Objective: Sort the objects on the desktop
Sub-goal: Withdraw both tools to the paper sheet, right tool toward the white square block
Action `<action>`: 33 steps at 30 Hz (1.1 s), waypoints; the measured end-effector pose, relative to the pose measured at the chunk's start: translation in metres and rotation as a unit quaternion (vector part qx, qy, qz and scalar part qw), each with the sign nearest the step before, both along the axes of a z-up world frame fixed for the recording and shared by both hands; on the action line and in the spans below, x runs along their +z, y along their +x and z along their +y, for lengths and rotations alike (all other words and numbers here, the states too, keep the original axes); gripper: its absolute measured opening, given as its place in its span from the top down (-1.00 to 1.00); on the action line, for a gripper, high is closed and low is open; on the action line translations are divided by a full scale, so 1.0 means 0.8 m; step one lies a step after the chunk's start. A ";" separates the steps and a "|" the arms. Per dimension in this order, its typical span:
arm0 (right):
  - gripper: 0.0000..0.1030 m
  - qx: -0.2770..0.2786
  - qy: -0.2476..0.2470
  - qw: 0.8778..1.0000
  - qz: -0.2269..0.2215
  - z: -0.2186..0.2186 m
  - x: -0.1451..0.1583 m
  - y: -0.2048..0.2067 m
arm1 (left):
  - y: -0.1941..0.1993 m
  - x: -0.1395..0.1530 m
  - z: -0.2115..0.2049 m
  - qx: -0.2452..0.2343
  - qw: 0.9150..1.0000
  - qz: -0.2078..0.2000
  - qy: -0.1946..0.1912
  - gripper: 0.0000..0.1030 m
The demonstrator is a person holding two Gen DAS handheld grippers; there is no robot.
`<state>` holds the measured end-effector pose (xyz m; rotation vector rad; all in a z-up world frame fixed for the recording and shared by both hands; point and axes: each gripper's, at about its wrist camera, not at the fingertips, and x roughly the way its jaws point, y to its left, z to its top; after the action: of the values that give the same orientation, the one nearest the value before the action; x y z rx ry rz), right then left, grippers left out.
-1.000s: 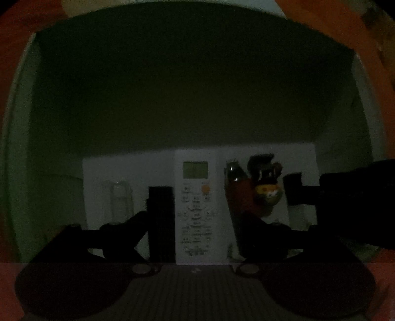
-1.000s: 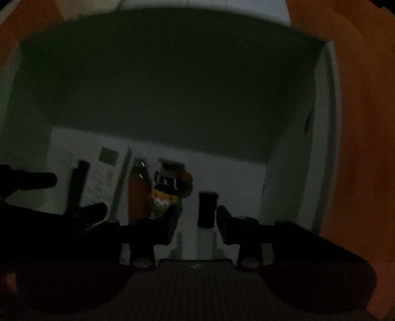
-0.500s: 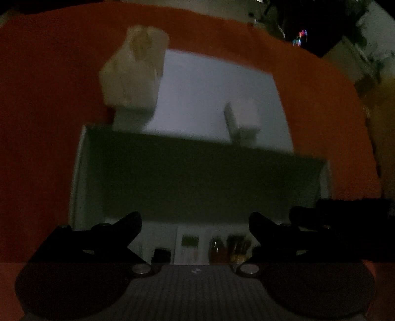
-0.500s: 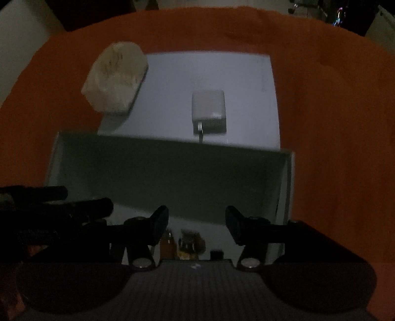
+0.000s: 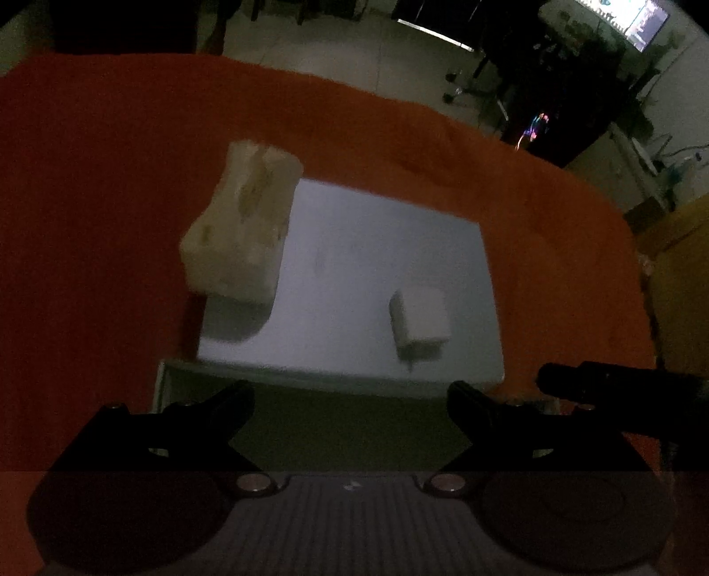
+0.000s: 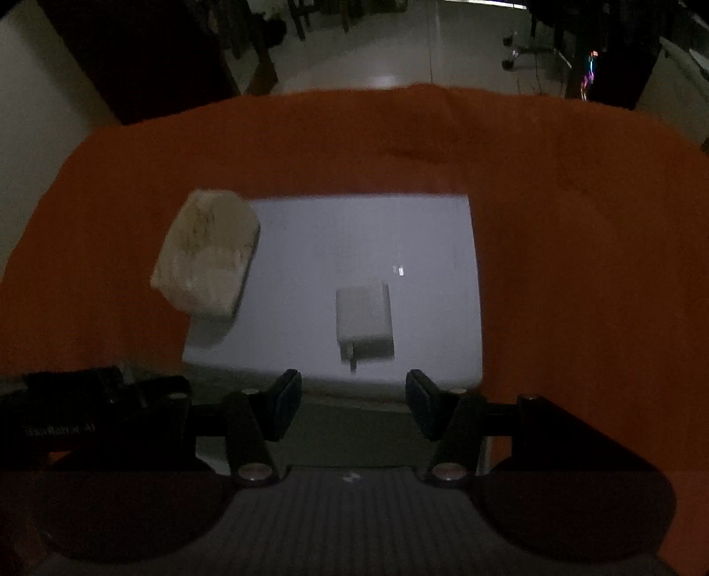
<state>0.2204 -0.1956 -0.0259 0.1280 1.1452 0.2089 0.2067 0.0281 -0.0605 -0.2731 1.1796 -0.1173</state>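
Left wrist view: the left gripper (image 5: 350, 401) points down over the near edge of an orange cloth (image 5: 111, 212) covering the table. Its 2 fingers (image 5: 221, 407) stand wide apart with nothing between them. Just beyond them is the far wall of a white box (image 5: 310, 414), its inside in shadow. Past the box lies a flat white sheet (image 5: 381, 248). A cream tissue pack (image 5: 243, 230) sits on the sheet's left edge, partly over the cloth. A small white charger (image 5: 421, 321) rests on the sheet toward the right, well apart from the pack. The other gripper's dark body (image 5: 620, 390) shows at the right edge. The room behind is dim, with a lit screen (image 5: 638, 17) at top right.

Right wrist view: the right gripper (image 6: 353, 401) hangs above the same box wall (image 6: 354, 425), its jaws partly apart, opening and empty. The charger (image 6: 364, 319) lies just beyond the fingertips on the sheet (image 6: 399, 230), its prong end toward the camera. The tissue pack (image 6: 206, 252) sits to the left. The left gripper's body (image 6: 97, 412) fills the lower left.
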 end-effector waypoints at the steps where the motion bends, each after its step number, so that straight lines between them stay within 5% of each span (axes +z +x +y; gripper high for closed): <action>1: -0.13 0.000 0.001 1.000 -0.001 0.001 0.001 0.005 | 0.005 0.001 0.001 0.002 1.000 -0.001 -0.001 -0.83; 13: -0.14 -0.026 -0.006 1.000 0.001 -0.006 -0.017 0.092 | 0.075 -0.012 0.013 0.023 1.000 -0.007 0.005 -0.83; 25: -0.29 0.006 -0.004 0.996 0.088 0.014 -0.118 0.144 | 0.120 -0.063 0.038 0.012 0.999 0.009 0.049 -0.82; 33: -0.34 0.031 -0.029 0.993 0.109 0.041 -0.168 0.160 | 0.116 -0.091 0.032 0.006 0.999 0.034 0.030 -0.82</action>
<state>0.3484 -0.1630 -0.1601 0.0643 1.3723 0.2199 0.2996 0.0540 -0.1331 -0.2329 1.2473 -0.0629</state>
